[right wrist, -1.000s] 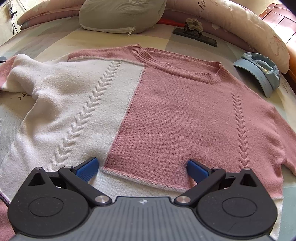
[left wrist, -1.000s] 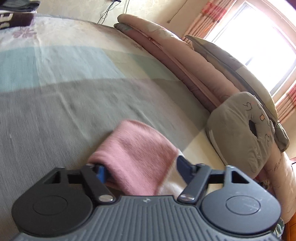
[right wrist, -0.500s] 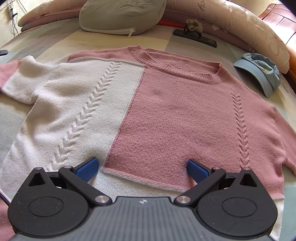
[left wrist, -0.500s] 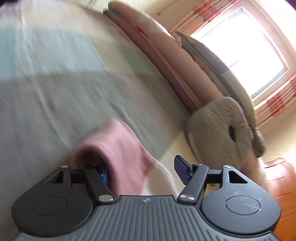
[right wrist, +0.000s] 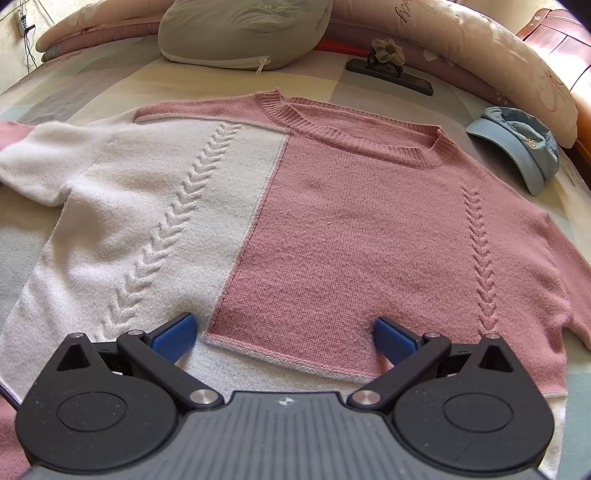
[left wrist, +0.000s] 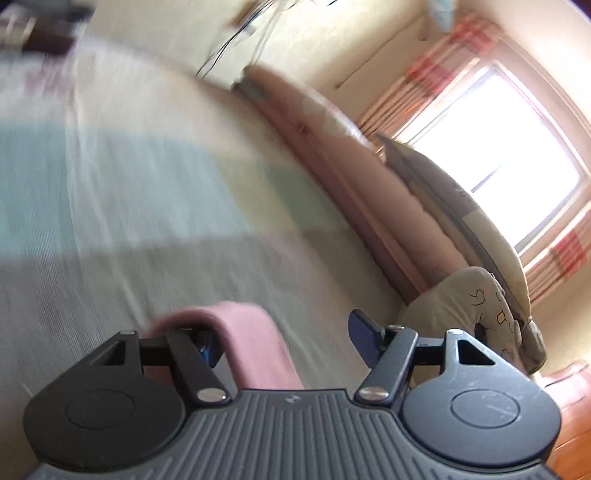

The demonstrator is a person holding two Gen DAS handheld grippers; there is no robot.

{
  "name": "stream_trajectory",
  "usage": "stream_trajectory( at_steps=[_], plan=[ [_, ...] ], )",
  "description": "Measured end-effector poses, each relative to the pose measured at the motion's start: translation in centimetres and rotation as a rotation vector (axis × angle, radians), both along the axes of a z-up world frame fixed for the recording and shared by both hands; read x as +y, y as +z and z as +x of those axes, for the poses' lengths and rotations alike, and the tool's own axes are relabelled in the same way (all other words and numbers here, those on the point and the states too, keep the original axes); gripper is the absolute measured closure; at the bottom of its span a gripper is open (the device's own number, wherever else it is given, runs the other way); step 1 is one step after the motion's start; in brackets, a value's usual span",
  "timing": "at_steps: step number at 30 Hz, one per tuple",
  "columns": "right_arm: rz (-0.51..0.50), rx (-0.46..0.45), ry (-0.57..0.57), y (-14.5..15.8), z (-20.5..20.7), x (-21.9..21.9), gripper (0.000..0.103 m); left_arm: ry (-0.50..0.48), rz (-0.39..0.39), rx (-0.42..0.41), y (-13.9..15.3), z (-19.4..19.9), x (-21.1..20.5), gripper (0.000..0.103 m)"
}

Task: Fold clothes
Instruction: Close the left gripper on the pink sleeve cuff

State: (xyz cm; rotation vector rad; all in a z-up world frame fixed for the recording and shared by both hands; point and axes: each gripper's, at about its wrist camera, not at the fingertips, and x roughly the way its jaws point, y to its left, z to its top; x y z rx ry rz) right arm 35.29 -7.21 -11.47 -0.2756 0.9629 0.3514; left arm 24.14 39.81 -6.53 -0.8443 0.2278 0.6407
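A pink and white knit sweater (right wrist: 332,229) lies flat, front up, on the bed. Its white left sleeve (right wrist: 40,162) stretches out to the left and ends in a pink cuff (right wrist: 11,133). My right gripper (right wrist: 282,328) is open low over the sweater's hem, one finger on the white half and one on the pink. In the blurred left wrist view my left gripper (left wrist: 284,336) is open. The pink cuff (left wrist: 251,339) is draped over its left finger, and the right pad stands apart from the cloth.
A grey cushion (right wrist: 240,29) and long pink pillows (right wrist: 480,55) line the head of the bed. A blue cap (right wrist: 524,144) lies right of the sweater, and a dark stand with a flower (right wrist: 388,70) sits above the collar. Checked bed sheet (left wrist: 110,184) spreads left.
The left gripper's jaws widened and it moved, swinging its view. The white sleeve was drawn out to the left and lies straighter. The right gripper kept still.
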Motion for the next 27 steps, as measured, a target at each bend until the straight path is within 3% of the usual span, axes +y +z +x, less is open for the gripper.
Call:
stream_trajectory(
  at_steps=[5,10,13,19,22,27],
  plan=[
    [-0.003,0.0,-0.001,0.0,0.0,0.1,0.0,0.021,0.197,0.074,3.0,-0.9,-0.3,0.033],
    [-0.003,-0.001,-0.001,0.1,-0.1,0.1,0.0,0.08,0.267,0.179,3.9,-1.4,0.3,0.03],
    [-0.003,-0.002,-0.002,0.1,-0.1,0.1,0.0,0.022,0.296,0.246,3.6,-0.2,-0.4,0.029],
    [-0.002,-0.003,-0.001,0.1,-0.1,0.1,0.0,-0.204,0.357,0.362,1.2,4.1,-3.8,0.028],
    [0.0,-0.004,-0.003,0.1,-0.1,0.0,0.0,-0.229,0.289,0.335,0.9,3.7,-4.0,0.026],
    [0.004,-0.011,-0.014,0.0,-0.3,0.0,0.0,-0.179,0.036,0.277,-1.4,0.3,-1.9,0.026]
  ],
)
